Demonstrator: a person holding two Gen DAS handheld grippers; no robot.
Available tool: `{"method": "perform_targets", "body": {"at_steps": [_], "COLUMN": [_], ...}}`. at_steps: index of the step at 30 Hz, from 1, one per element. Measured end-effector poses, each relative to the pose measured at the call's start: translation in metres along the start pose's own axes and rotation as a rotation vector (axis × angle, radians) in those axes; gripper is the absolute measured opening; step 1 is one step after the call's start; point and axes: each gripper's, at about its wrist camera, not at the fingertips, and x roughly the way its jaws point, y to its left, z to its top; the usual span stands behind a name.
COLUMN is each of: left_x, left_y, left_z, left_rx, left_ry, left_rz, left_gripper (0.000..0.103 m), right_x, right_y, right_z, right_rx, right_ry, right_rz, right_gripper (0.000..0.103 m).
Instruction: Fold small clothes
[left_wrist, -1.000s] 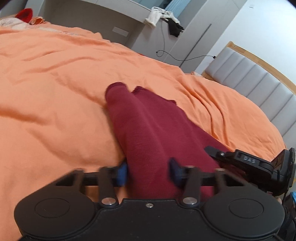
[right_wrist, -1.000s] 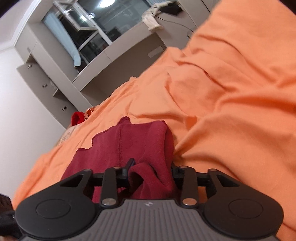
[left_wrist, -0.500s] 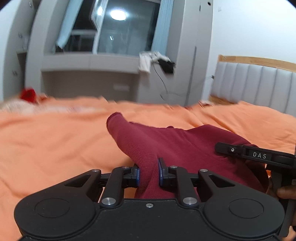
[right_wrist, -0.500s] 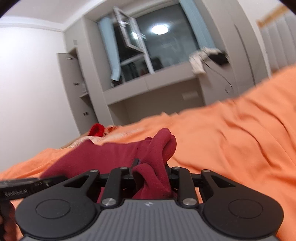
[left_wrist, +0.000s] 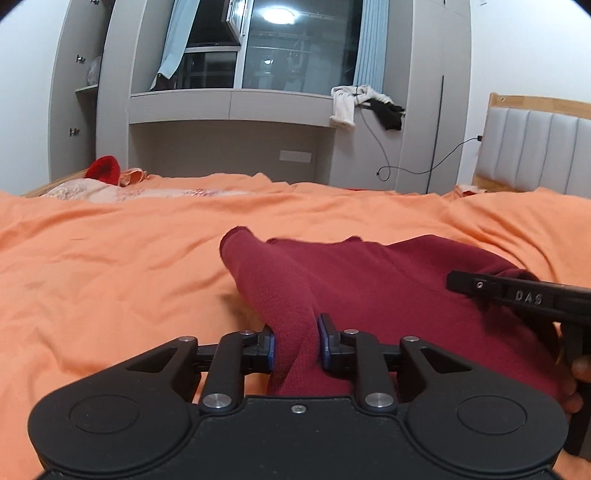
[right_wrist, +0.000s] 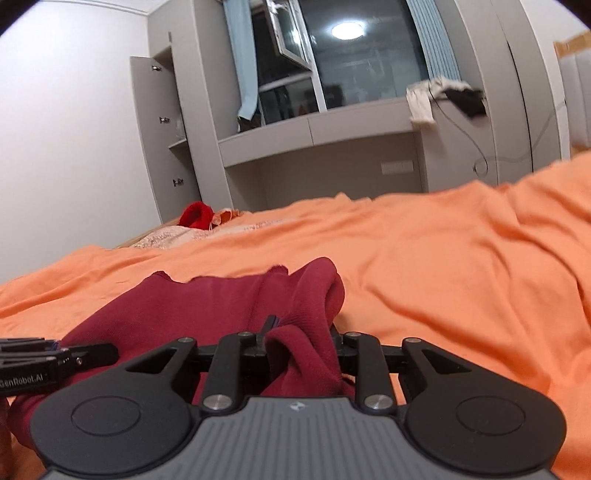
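A maroon knit garment (left_wrist: 388, 280) lies spread on the orange bedcover (left_wrist: 110, 277), its near edge lifted. My left gripper (left_wrist: 296, 345) has a fold of that edge between its blue pads; the jaws are opening slightly, and the pads still touch the cloth. My right gripper (right_wrist: 301, 343) holds a bunched corner of the garment (right_wrist: 207, 306); its jaws are also easing open, with cloth filling the gap. Each gripper's side shows in the other's view: the right gripper (left_wrist: 517, 295) and the left gripper (right_wrist: 55, 360).
A red item (left_wrist: 103, 170) and pale lace cloth lie at the bed's far edge. Beyond stand a grey window bench (left_wrist: 229, 107) with white and black clothes (left_wrist: 362, 103), a cable, and a padded headboard (left_wrist: 535, 147) at right. A person's hand (left_wrist: 580, 369) grips the right tool.
Both grippers have tilted up from looking down at the bed to nearly level and lifted the garment's near edge. The left jaws have narrowed onto the cloth. The right gripper has rolled upright.
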Motion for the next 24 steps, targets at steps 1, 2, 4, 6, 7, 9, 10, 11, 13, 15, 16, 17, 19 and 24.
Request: {"method": "perform_targets", "body": {"at_steps": [1,2,4,6,7,9,10,11,13,15,16,17,19,24], "left_x": [0.0,0.0,0.001,0.002,0.002,0.003,0.003,0.003,0.002,0.0,-0.001,-0.002,-0.005,-0.01], "left_y": [0.001,0.003,0.005,0.007,0.008,0.008,0.009,0.009,0.01,0.012,0.011,0.012,0.014,0.013], "left_z": [-0.001,-0.001,-0.001,-0.002,-0.002,-0.003,-0.003,-0.003,-0.003,-0.002,-0.003,-0.003,-0.003,-0.002], "left_rx": [-0.002,-0.006,-0.015,-0.028,-0.034,-0.044,-0.048,-0.051,-0.06,-0.073,-0.082,-0.092,-0.116,-0.146], "left_ry": [0.001,0.003,0.012,0.024,0.027,0.032,0.034,0.035,0.036,0.039,0.041,0.041,0.037,0.028], "left_rz": [0.005,0.012,0.023,0.03,0.031,0.034,0.038,0.043,0.055,0.07,0.079,0.087,0.091,0.094], "left_gripper": [0.029,0.03,0.033,0.035,0.035,0.036,0.038,0.04,0.047,0.056,0.063,0.066,0.075,0.088], "right_x": [0.001,0.0,0.0,-0.001,-0.002,-0.003,-0.003,-0.003,-0.004,-0.006,-0.007,-0.007,-0.009,-0.013], "right_y": [0.0,-0.001,0.0,-0.004,-0.004,-0.006,-0.007,-0.007,-0.007,-0.008,-0.008,-0.009,-0.009,-0.007], "right_z": [-0.001,-0.003,-0.006,-0.008,-0.009,-0.008,-0.008,-0.009,-0.009,-0.008,-0.008,-0.007,-0.006,-0.005], "right_rx": [0.005,0.006,0.01,0.017,0.021,0.027,0.029,0.031,0.034,0.039,0.043,0.047,0.048,0.037], "right_ry": [0.01,0.016,0.029,0.034,0.033,0.03,0.03,0.029,0.028,0.024,0.021,0.018,0.008,-0.007], "right_rz": [-0.005,-0.012,-0.021,-0.026,-0.029,-0.037,-0.039,-0.04,-0.047,-0.058,-0.063,-0.067,-0.071,-0.085], "right_gripper": [0.03,0.031,0.035,0.038,0.041,0.044,0.045,0.045,0.052,0.064,0.074,0.078,0.085,0.098]}}
